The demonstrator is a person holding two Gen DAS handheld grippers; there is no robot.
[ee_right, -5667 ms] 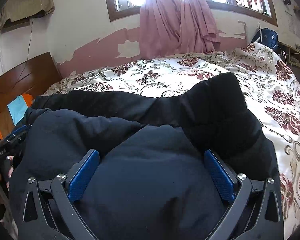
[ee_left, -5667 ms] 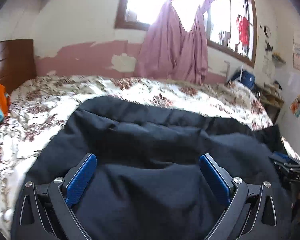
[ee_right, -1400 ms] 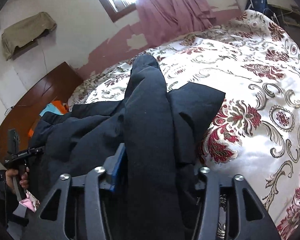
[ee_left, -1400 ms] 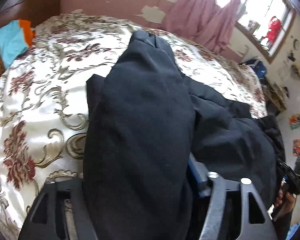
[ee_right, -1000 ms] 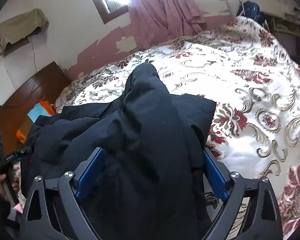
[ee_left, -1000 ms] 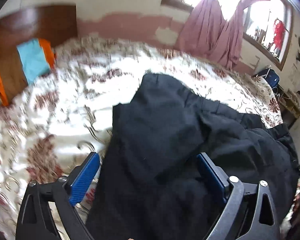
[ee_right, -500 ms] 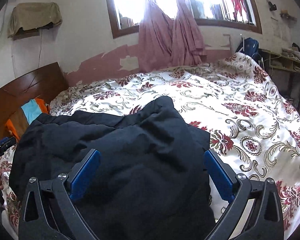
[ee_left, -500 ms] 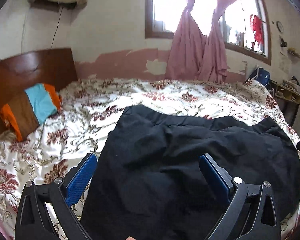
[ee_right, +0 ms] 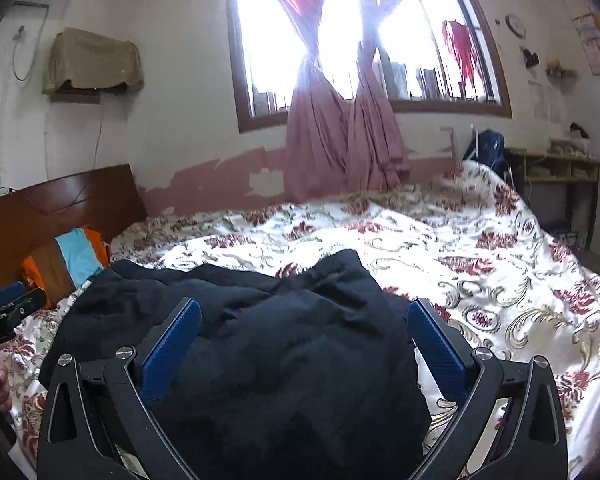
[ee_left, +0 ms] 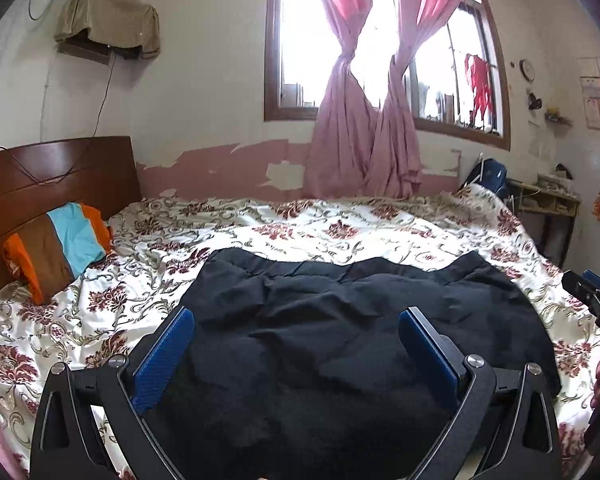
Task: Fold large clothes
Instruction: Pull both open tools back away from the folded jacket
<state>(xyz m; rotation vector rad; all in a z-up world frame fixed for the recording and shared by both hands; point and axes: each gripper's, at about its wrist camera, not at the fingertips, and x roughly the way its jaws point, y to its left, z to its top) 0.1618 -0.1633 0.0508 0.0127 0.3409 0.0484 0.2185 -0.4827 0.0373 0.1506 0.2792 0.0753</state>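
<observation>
- Bedroom, floral bed point(ee_left: 380, 236).
- Left gripper point(ee_left: 296, 336) and right gripper point(ee_right: 304, 332): both wide open, nothing held.
- Dark garment point(ee_left: 340, 320) lies bunched on bed just ahead of both, long axis left-right; each gripper is over its own end.

The big coat point(ee_left: 340, 340) was black all over. The bed cover point(ee_left: 340, 232) was white with dark red flowers and gold swirls. The pillow point(ee_left: 56, 248) had orange, brown and light blue stripes. The curtains point(ee_left: 364, 140) were pink. The headboard point(ee_left: 52, 176) was dark brown. The gripper pads point(ee_left: 164, 356) were blue.
</observation>
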